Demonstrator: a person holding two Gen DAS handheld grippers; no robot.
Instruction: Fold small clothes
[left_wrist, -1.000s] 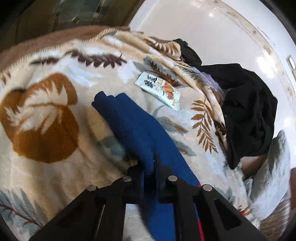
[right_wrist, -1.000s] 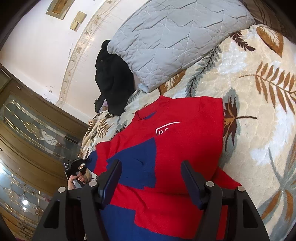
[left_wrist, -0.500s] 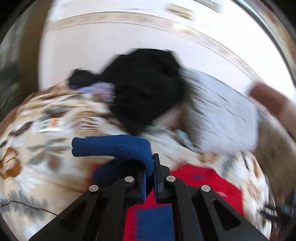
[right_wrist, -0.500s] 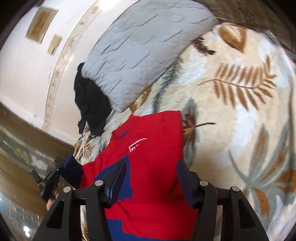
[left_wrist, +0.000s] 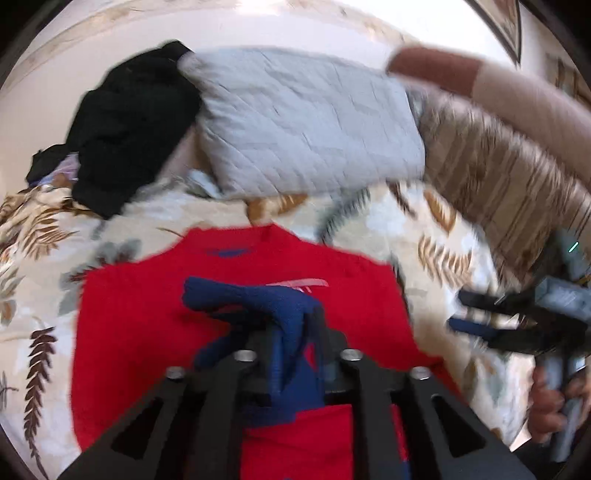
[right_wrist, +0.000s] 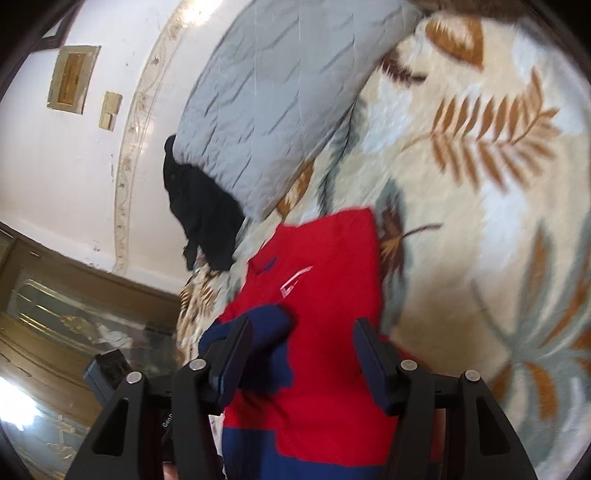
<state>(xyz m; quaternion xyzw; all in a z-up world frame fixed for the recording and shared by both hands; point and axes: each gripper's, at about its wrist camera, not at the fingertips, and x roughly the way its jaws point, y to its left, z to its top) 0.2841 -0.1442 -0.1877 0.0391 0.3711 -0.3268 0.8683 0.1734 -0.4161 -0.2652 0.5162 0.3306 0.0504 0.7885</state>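
A red sweater (left_wrist: 155, 317) with navy panels lies flat on the leaf-patterned blanket (left_wrist: 44, 229), its collar toward the pillow. Its navy sleeve (left_wrist: 258, 299) is folded across the chest and runs down between the jaws of my left gripper (left_wrist: 297, 326). These jaws are opening, and the sleeve hangs loosely in the gap. In the right wrist view my right gripper (right_wrist: 301, 332) stands open just above the sweater (right_wrist: 332, 295), with the sleeve end (right_wrist: 269, 325) by its left finger and nothing pinched. The right gripper (left_wrist: 491, 317) also shows at the sweater's right edge, held by a hand.
A grey quilted pillow (left_wrist: 303, 125) lies beyond the collar, with a heap of black clothes (left_wrist: 129, 122) to its left and a striped cushion (left_wrist: 498, 173) to its right. A person's sleeve (left_wrist: 524, 103) crosses the top right. A wooden glass-front cabinet (right_wrist: 74, 302) stands beside the bed.
My left gripper swung the navy sleeve from the blanket at the side over onto the red chest, and its jaws have parted. The right gripper rolled a little and stayed open over the sweater.
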